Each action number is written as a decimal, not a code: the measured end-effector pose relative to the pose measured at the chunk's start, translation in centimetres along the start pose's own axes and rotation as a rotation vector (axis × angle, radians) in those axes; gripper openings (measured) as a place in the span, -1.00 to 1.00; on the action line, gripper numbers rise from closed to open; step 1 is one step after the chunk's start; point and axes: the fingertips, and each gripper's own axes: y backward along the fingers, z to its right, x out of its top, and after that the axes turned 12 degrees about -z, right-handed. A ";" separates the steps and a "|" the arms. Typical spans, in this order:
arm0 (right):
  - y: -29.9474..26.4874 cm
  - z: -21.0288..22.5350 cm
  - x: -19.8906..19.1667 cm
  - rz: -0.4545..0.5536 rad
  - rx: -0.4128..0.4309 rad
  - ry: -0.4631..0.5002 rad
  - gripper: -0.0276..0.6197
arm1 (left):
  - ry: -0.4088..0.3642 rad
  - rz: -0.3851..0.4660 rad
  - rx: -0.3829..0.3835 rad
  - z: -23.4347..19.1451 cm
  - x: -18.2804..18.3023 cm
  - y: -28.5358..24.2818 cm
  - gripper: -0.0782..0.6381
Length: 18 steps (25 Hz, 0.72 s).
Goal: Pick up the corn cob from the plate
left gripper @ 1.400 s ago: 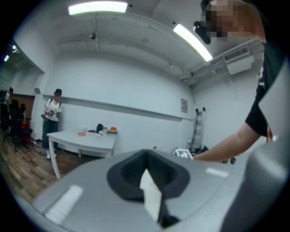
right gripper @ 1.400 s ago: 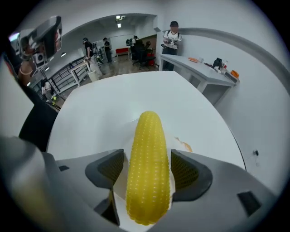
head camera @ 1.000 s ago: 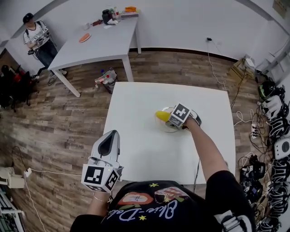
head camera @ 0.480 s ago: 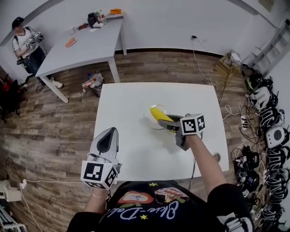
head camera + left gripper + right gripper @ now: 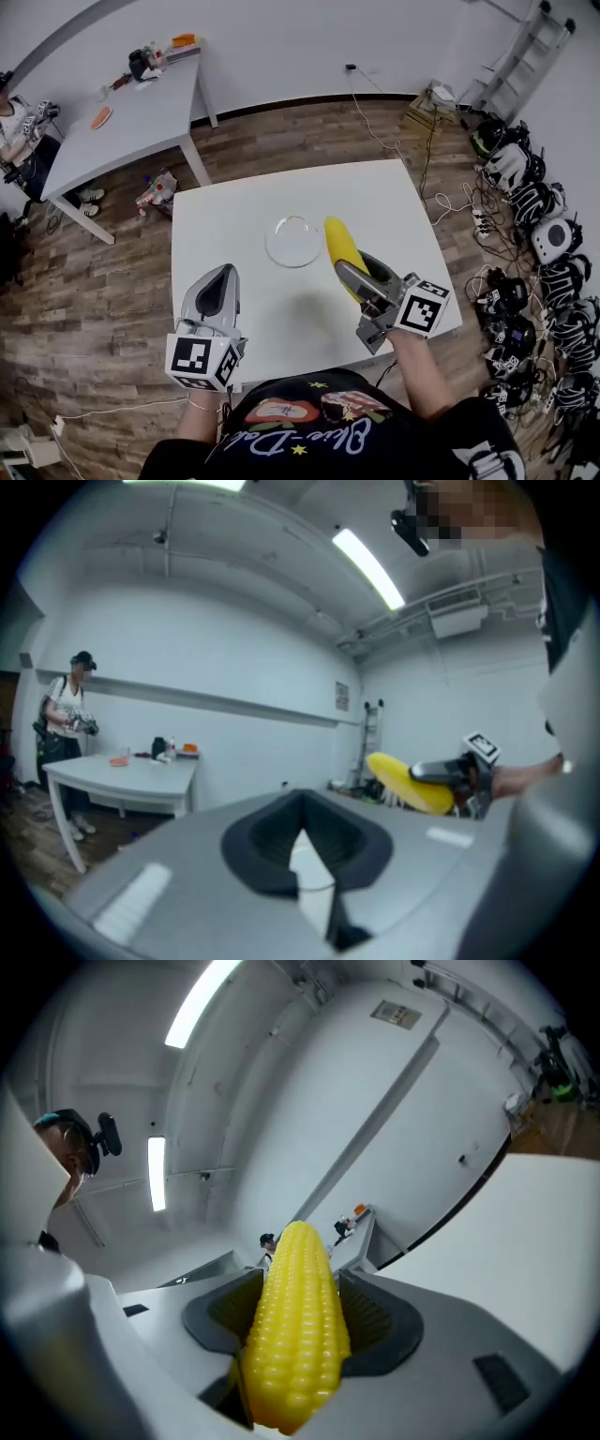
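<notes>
The right gripper (image 5: 364, 277) is clamped on the corn cob (image 5: 339, 242). Its 2 jaws are spread wide, with the cob's thick end pressed between the pads (image 5: 373, 1321) and the tapered end projecting past them. The cob is held clear of the white table (image 5: 234, 216), just right of the glass plate (image 5: 292, 242). The left gripper (image 5: 217, 286) is seen closed, with nothing held.

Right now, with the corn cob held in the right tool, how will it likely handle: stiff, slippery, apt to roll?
Probably stiff: the cob juts straight from the right tool without sagging. Round and tapered, it would likely roll in a curve if laid on the table. Its bumpy kernels probably give the tool some bite, so slipping seems unlikely.
</notes>
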 end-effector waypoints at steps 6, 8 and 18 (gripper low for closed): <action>5.0 -1.7 3.4 0.186 -0.075 0.083 -0.10 | -0.019 0.004 -0.032 1.5 0.8 -1.2 -0.79; 6.0 -2.0 3.7 0.215 -0.096 0.102 -0.10 | -0.020 0.003 -0.040 1.8 0.7 -1.4 -0.79; 6.1 -2.8 3.3 0.170 -0.120 0.145 -0.10 | -0.017 0.005 -0.032 2.0 0.8 -1.0 -0.79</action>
